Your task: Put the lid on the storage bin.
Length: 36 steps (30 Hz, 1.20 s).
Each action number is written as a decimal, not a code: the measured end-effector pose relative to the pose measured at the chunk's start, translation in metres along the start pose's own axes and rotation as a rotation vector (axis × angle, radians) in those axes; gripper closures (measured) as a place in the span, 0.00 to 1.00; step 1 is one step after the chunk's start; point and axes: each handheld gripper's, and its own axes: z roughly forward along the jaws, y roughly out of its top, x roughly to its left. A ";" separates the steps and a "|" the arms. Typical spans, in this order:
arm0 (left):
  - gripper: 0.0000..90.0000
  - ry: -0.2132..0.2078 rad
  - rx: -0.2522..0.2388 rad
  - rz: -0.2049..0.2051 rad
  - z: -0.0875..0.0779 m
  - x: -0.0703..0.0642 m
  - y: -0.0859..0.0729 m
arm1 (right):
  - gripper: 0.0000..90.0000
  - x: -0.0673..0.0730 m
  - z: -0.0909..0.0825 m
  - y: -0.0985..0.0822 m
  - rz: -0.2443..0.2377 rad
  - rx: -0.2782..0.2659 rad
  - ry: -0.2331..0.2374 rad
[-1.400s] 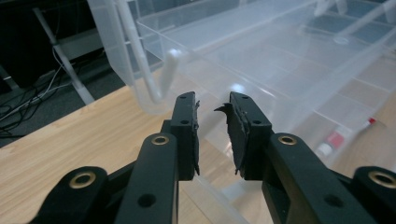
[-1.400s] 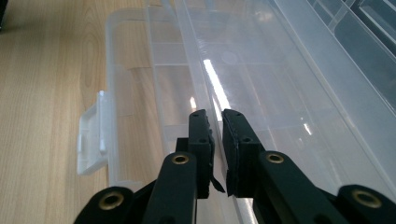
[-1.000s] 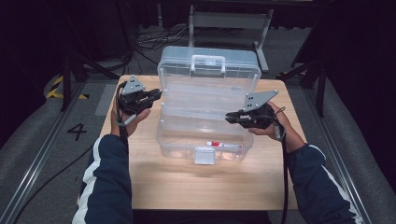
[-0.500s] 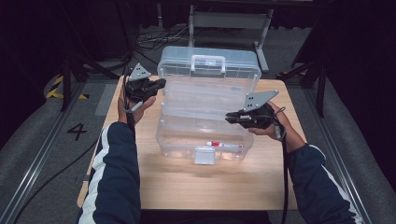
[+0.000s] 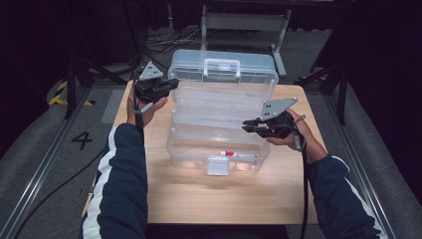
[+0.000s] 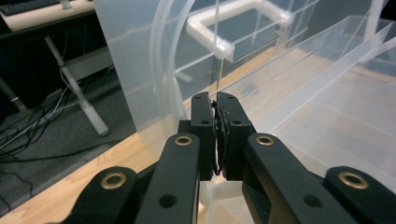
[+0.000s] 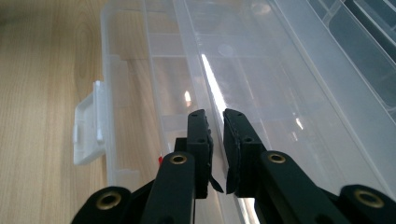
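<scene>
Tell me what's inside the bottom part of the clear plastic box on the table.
In the clear plastic box, a small red-and-white item lies at the front of the bottom section, just behind the white latch. The upper trays cover the rest of that section, so anything farther back can't be made out.

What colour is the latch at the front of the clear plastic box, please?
White latch, clearest in the right gripper view.

Raised lid (image 5: 222, 74) blocks rear; table (image 5: 199, 199) front free.

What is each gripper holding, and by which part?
The left gripper is shut with nothing between its jaws. The right gripper seems to pinch the edge of a tray in the clear box.
</scene>
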 end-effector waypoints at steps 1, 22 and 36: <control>0.96 0.003 0.008 0.005 -0.001 0.001 0.001 | 0.90 0.000 -0.001 -0.001 0.003 0.000 -0.004; 0.95 0.040 0.078 0.088 -0.020 -0.018 0.006 | 0.88 0.014 -0.005 -0.012 -0.012 -0.009 -0.041; 0.94 0.041 0.065 0.106 -0.034 -0.025 -0.002 | 0.88 0.019 -0.022 -0.025 -0.009 -0.029 -0.097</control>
